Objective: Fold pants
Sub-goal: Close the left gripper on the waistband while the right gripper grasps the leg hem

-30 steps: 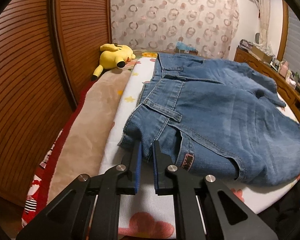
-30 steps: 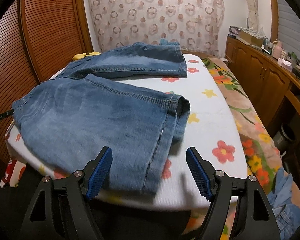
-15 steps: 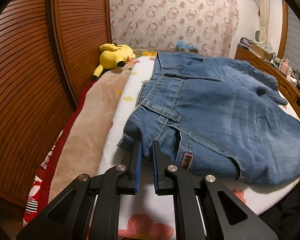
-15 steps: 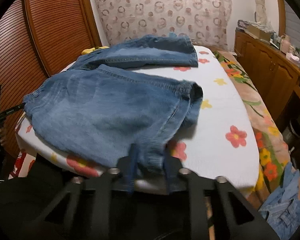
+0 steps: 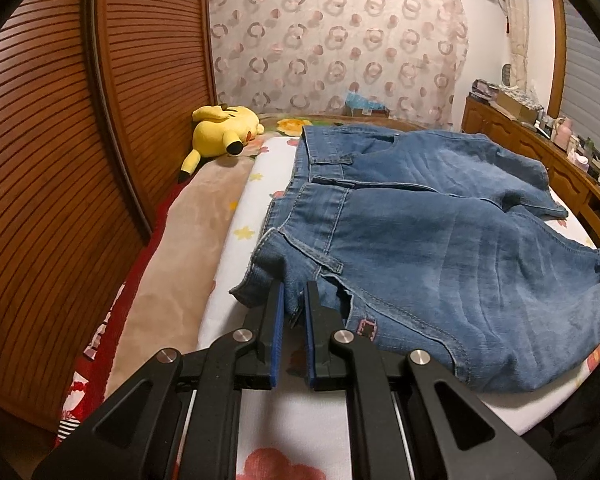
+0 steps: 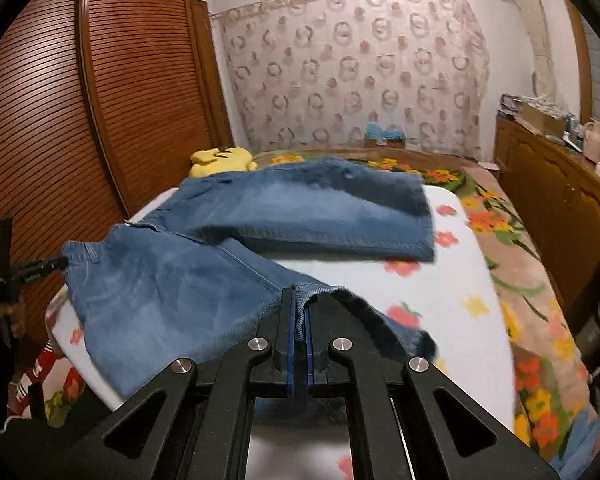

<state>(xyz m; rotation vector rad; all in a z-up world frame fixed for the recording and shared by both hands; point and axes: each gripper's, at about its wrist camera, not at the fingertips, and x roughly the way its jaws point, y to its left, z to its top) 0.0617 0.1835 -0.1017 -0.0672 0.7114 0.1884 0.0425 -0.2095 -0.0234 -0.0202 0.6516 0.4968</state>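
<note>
Denim pants (image 6: 228,264) are spread across the near half of the bed (image 6: 456,296), waistband toward its left edge. The waistband corner is pinched by the left gripper (image 5: 293,300), jaws narrow. The right gripper (image 6: 299,316) has just been closing, and its jaws are now clamped on the near leg's hem, raised off the bed since a second ago; a first fold can likely begin.

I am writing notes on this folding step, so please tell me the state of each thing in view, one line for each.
Jeans: spread on the bed, legs apart, not yet folded.
Left gripper: shut on the waistband corner.
Right gripper: shut on the near leg hem, which it lifts.
Plush toy: lying beside the wardrobe.
Wardrobe doors: closed.
</note>
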